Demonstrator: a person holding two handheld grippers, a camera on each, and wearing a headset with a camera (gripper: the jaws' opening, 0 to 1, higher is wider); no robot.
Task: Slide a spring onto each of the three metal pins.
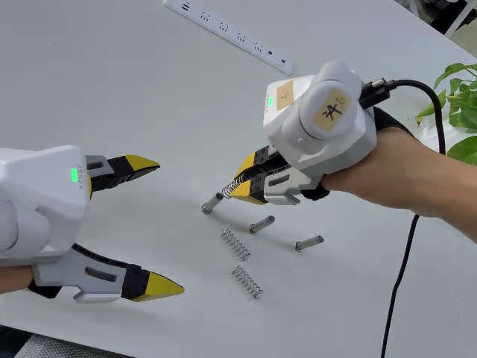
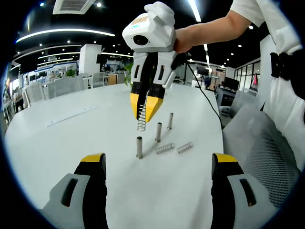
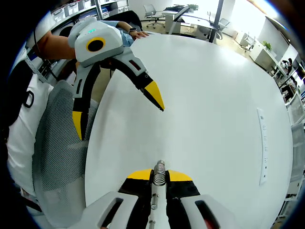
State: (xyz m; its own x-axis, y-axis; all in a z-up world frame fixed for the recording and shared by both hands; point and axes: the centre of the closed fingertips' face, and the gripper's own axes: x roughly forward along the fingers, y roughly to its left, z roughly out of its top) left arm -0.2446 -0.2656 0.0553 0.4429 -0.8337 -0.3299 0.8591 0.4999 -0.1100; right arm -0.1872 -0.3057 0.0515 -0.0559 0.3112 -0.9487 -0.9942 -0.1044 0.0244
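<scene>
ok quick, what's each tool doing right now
Left tool: open, holding nothing.
Right tool: shut on a small coiled metal spring.

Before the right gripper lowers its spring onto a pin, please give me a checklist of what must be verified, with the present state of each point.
1. Grip: the right gripper is shut on the held spring, which hangs below its tips. Ok.
2. Target: the nearest pin stands upright and bare. Ok.
3. Alignment: the spring hangs just above that pin in the left gripper view, but depth is unclear. Cannot tell.
4. The other two pins are upright and bare. Ok.
5. The two loose springs lie flat beside the pins, apart from the target. Ok.
6. The left gripper is open and apart from the pins. Ok.
</scene>
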